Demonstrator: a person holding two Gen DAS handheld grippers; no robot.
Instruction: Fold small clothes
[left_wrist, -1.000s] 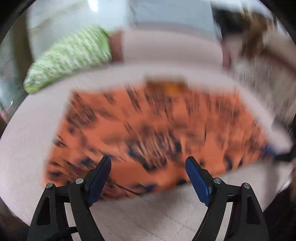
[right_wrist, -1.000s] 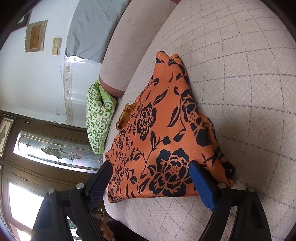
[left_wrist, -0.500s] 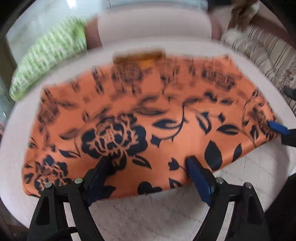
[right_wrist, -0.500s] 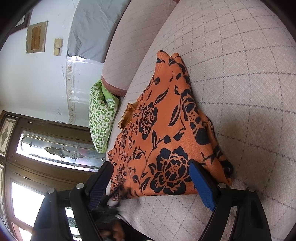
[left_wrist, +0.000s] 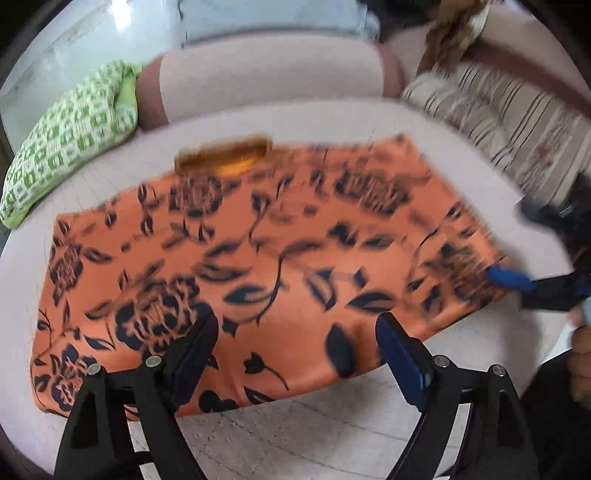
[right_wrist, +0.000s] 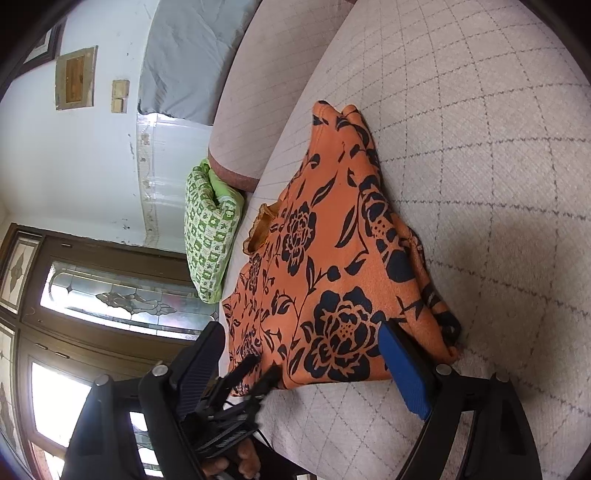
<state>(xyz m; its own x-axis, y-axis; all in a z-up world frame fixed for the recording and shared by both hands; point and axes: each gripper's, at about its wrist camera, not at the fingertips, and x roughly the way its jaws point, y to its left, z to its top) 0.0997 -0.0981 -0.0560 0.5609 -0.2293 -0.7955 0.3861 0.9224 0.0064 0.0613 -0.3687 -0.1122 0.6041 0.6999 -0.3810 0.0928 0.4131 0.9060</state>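
An orange garment with black flowers (left_wrist: 280, 258) lies spread flat on a pale quilted seat cushion (left_wrist: 295, 435); it also shows in the right wrist view (right_wrist: 325, 280). My left gripper (left_wrist: 295, 354) is open, its blue-padded fingers over the garment's near hem. My right gripper (right_wrist: 301, 363) is open at the garment's right end, near a bunched corner (right_wrist: 439, 325). The right gripper's blue fingertip (left_wrist: 509, 278) shows in the left wrist view at the cloth's right edge. The left gripper (right_wrist: 255, 373) shows in the right wrist view at the hem.
A green patterned pillow (left_wrist: 70, 140) lies at the back left. A pink backrest cushion (left_wrist: 269, 85) stands behind the garment. A striped cushion (left_wrist: 517, 122) lies at the back right. A wood-framed glass door (right_wrist: 92, 295) stands beyond the seat's left end.
My left gripper has swung in over the garment's near hem and shows in the right wrist view now. The right gripper has stayed at the cloth's right end.
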